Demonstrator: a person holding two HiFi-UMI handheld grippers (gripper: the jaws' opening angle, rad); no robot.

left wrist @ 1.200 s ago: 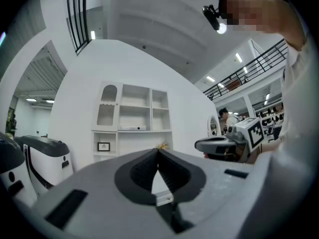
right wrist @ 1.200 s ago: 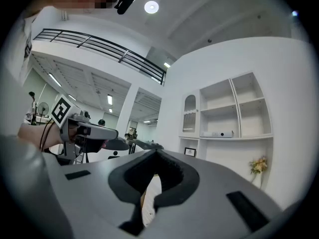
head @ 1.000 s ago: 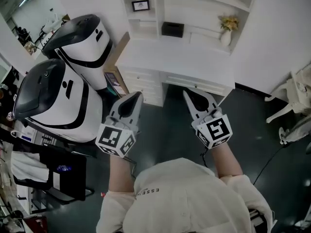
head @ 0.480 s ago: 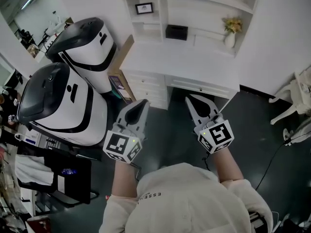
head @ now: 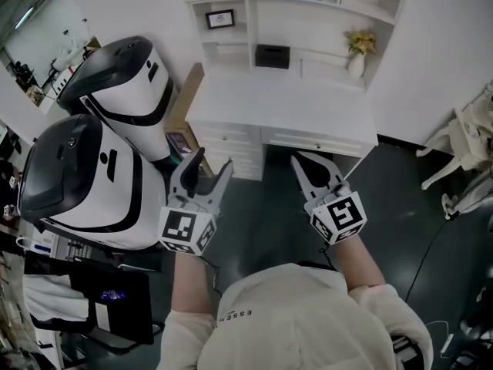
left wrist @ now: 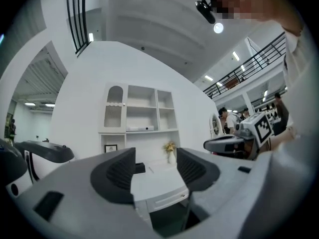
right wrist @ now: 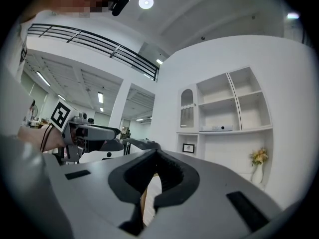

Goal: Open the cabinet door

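Head view: two big, rounded white-and-black machines point(head: 85, 168) with glossy shells bulge at my left. Ahead stands the matte white desk point(head: 281, 102) with its boxy shelf unit point(head: 308, 21). The arched, ribbed cabinet door point(left wrist: 113, 107) sits in that unit's top-left corner, well ahead of both grippers. A second ago my left gripper point(head: 214, 160) was pinched together; now its jaws are opening, with nothing between them. My right gripper point(head: 306, 164) is clenched on nothing.
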